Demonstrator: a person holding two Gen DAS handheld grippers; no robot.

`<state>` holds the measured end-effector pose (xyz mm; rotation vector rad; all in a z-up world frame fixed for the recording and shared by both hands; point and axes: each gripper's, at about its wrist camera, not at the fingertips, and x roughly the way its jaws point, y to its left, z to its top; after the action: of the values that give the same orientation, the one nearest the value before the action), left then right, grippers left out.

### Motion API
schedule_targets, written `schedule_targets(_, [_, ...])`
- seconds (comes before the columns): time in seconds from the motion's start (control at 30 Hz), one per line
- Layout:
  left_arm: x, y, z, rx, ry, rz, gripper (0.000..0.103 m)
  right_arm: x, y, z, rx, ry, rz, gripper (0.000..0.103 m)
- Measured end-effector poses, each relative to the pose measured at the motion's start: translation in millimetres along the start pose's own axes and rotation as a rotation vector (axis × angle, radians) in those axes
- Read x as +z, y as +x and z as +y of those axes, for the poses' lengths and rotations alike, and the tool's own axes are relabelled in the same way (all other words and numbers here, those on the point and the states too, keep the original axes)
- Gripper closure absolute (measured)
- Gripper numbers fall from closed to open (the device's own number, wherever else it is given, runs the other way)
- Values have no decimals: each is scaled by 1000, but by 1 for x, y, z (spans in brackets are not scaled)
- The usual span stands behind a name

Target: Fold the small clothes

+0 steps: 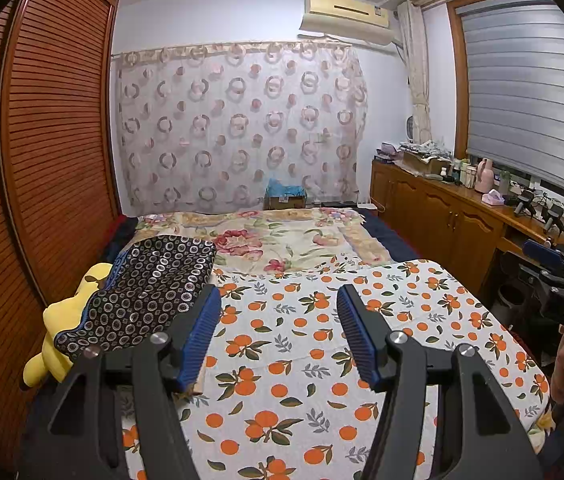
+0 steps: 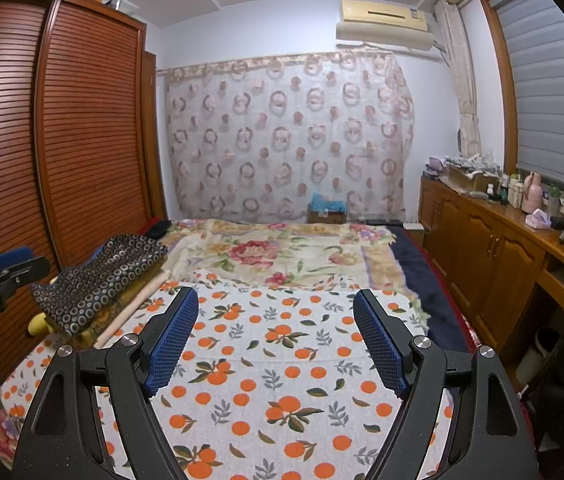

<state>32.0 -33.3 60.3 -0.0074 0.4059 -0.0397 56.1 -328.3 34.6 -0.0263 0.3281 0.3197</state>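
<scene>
A dark garment with a ring pattern (image 1: 150, 284) lies folded at the left side of the bed, and also shows in the right wrist view (image 2: 102, 276). A white cloth printed with oranges (image 1: 302, 340) is spread flat on the bed in front of both grippers, also in the right wrist view (image 2: 282, 360). My left gripper (image 1: 278, 300) is open and empty above this cloth, right of the dark garment. My right gripper (image 2: 276, 306) is open and empty above the cloth. Each gripper shows at the edge of the other's view: the right one (image 1: 562, 276), the left one (image 2: 2, 268).
A yellow plush toy (image 1: 62, 320) lies beside the dark garment by the wooden wardrobe (image 1: 42, 140). A floral quilt (image 1: 282, 236) covers the far bed. A wooden cabinet (image 1: 442, 216) with bottles runs along the right. A pale rod (image 2: 134, 308) lies by the garment.
</scene>
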Motion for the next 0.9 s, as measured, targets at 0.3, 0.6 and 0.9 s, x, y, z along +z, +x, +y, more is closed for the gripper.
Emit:
schedule_targets(0.3, [1, -1, 0, 1, 1, -1, 43, 0, 0, 1, 0, 1, 1, 21])
schedule_targets(0.6, [0, -1, -1, 1, 1, -1, 43, 1, 0, 1, -1, -1, -1, 21])
schedule_targets(0.9, [2, -1, -2, 1, 2, -1, 43, 1, 0, 1, -1, 0, -1, 21])
